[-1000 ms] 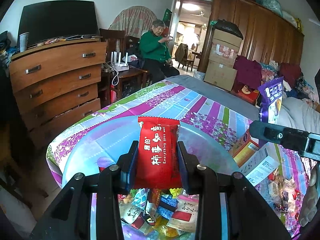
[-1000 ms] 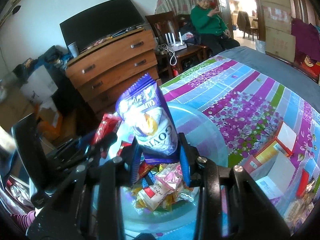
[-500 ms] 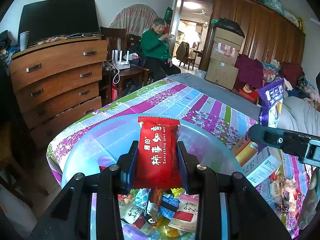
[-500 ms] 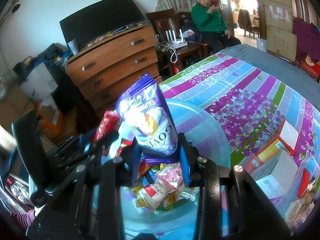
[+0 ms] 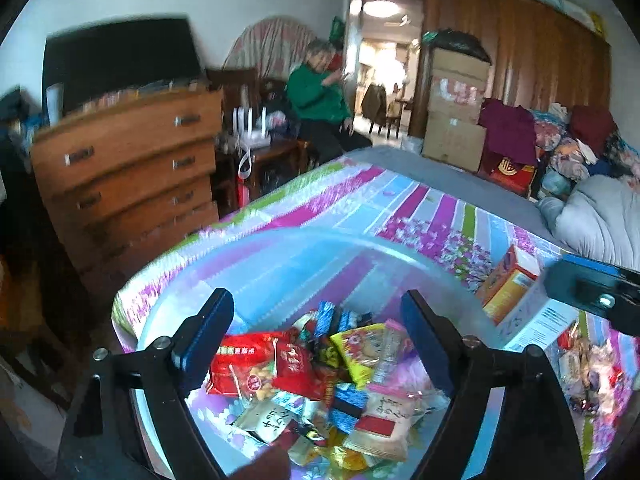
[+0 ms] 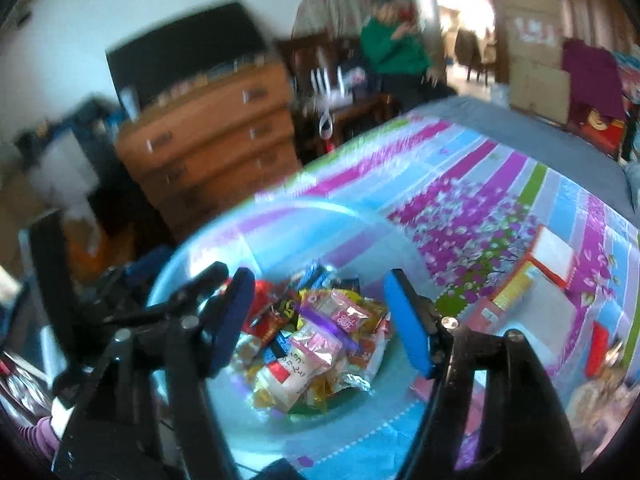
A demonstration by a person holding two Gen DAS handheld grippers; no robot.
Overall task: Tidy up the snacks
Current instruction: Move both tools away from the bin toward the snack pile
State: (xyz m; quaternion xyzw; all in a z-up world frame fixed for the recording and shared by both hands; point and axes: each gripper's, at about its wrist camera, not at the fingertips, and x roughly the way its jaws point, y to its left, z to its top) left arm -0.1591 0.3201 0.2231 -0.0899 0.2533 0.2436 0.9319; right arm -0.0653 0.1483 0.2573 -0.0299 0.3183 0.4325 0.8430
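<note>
A clear round plastic bowl (image 5: 280,256) stands on the striped floral tablecloth and holds a heap of wrapped snacks (image 5: 320,376). The red packet (image 5: 294,364) lies on the heap among them. My left gripper (image 5: 318,338) is open and empty just above the heap. In the right wrist view the same bowl (image 6: 280,216) and snack heap (image 6: 316,344) show, with a purple-edged packet (image 6: 320,332) on top. My right gripper (image 6: 320,312) is open and empty above the bowl. The left gripper (image 6: 172,312) shows beside it on the left.
Orange and white boxes (image 5: 516,284) and loose snacks (image 5: 592,372) lie on the cloth to the right of the bowl; they also show in the right wrist view (image 6: 536,276). A wooden dresser (image 5: 132,168) stands past the table's left edge. A person in green (image 5: 320,100) sits behind.
Both grippers have opened. The red packet has dropped from the left gripper and the purple packet from the right, both into the bowl. Both views are now motion-blurred.
</note>
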